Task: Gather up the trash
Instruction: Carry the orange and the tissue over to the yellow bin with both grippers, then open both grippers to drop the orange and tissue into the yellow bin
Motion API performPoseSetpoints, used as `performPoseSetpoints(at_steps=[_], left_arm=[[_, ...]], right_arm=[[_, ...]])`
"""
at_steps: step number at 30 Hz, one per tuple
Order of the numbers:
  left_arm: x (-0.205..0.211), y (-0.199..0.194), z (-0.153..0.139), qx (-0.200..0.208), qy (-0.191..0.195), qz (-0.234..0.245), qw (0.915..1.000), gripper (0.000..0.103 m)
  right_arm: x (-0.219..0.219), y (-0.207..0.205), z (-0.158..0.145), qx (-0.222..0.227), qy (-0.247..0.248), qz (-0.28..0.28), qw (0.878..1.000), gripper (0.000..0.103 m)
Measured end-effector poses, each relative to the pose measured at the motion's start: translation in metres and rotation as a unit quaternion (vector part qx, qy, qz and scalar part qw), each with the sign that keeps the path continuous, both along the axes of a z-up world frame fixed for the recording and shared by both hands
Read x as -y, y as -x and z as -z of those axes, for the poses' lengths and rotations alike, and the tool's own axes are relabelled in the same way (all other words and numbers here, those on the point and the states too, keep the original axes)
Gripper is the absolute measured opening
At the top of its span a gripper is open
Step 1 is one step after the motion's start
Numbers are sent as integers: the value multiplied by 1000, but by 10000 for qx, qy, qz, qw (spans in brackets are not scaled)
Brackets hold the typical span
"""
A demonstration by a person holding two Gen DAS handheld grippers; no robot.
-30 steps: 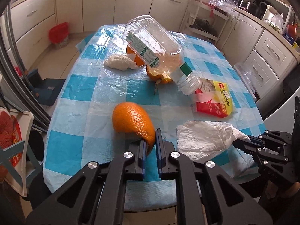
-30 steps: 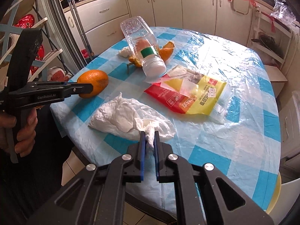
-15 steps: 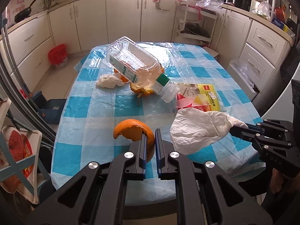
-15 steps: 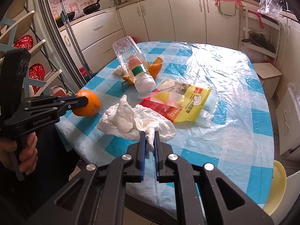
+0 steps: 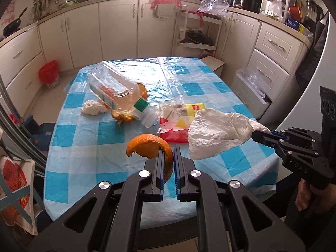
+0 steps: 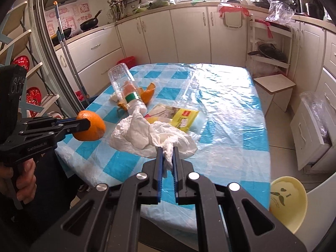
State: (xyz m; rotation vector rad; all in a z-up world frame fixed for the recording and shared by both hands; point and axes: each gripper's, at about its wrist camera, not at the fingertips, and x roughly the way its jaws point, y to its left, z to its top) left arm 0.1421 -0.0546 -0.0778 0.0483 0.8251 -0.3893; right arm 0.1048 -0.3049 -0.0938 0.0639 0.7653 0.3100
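The left gripper (image 5: pixel 167 157) is clamped on a curved piece of orange peel (image 5: pixel 150 146), which sticks up and forward from between its pads above the near edge of the table (image 5: pixel 88 151). The right gripper (image 6: pixel 167 157) pinches one corner of a crumpled white tissue (image 6: pixel 147 136), the rest of it hanging off the jaws over the same near edge. Farther in on the table lies one red-and-yellow plastic packet (image 5: pixel 184 124), just beyond the tissue, and one clear plastic bottle (image 5: pixel 117 93) on its side with its mouth toward the packet. Under and behind the bottle are what look like two more pieces of peel (image 6: pixel 148 93), though the bottle hides part of them, and one small white wad (image 5: pixel 92 108) beside its left.
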Motion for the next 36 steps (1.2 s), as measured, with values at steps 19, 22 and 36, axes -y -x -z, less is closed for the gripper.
performPoseSetpoints(at_steps=[19, 22, 36], left_arm=[[217, 7, 7, -506, 548, 1941, 9782, 8], [255, 10, 15, -647, 601, 2169, 9722, 8], [348, -14, 86, -1783, 839, 2291, 9533, 8]], right_arm=[[173, -13, 36, -1584, 1625, 1736, 9583, 11], [206, -19, 59, -2017, 1424, 2023, 9477, 11], [261, -42, 122, -3083, 1063, 2303, 9168, 14]])
